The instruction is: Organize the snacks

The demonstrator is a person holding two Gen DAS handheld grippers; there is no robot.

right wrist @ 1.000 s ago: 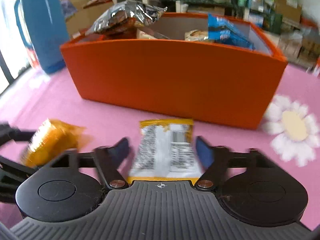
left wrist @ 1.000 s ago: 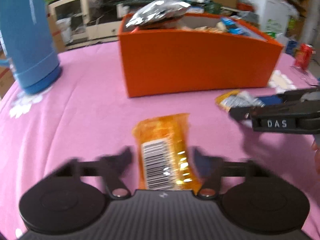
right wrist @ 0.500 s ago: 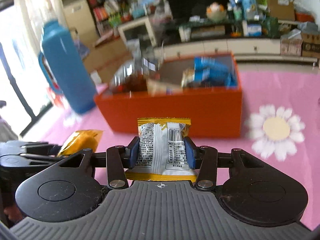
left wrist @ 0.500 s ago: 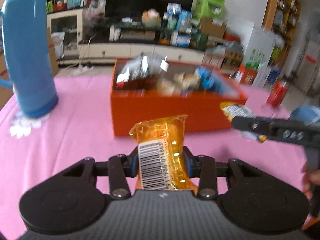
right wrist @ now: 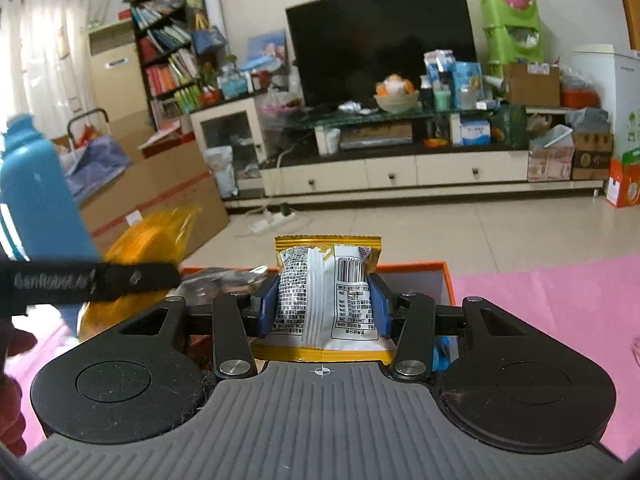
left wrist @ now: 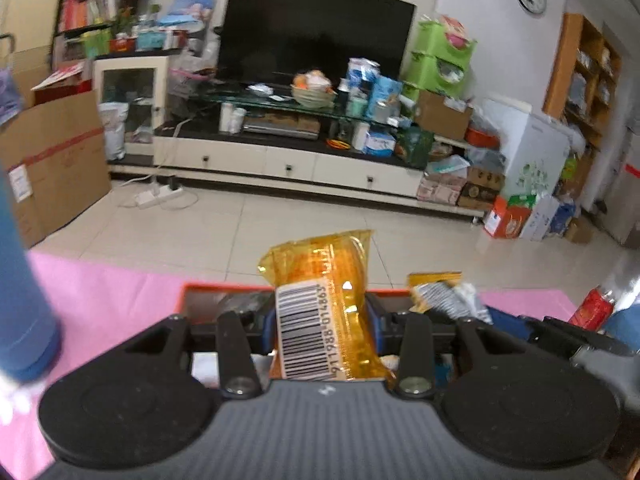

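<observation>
orange pack [left wrist: 320, 300]: clamped between the left gripper [left wrist: 320, 328] pads, long axis running away from the camera toward 12, barcode face up, top end sticking out past the tips.
white pack [right wrist: 328, 300]: pinched in the right gripper [right wrist: 324, 308], blue pads pressing both sides, long axis also toward 12, yellow seam at the far end.
box [right wrist: 444, 280]: orange, open top, directly under and just ahead of both packs; far rim shows at 12 of each gripper.
box contents: dark foil bag [right wrist: 224, 280] at 10 of the white pack; the rest is hidden by the grippers.
key relation: both packs held above the box opening, orange one at 9 of the white one, the two grippers side by side.
nearer hand: cannot tell, both look over the box.
next move, judged: lower and release into the box.
flask [right wrist: 36, 188]: blue, at 9, on the pink cloth [right wrist: 560, 300], apart from the box.
</observation>
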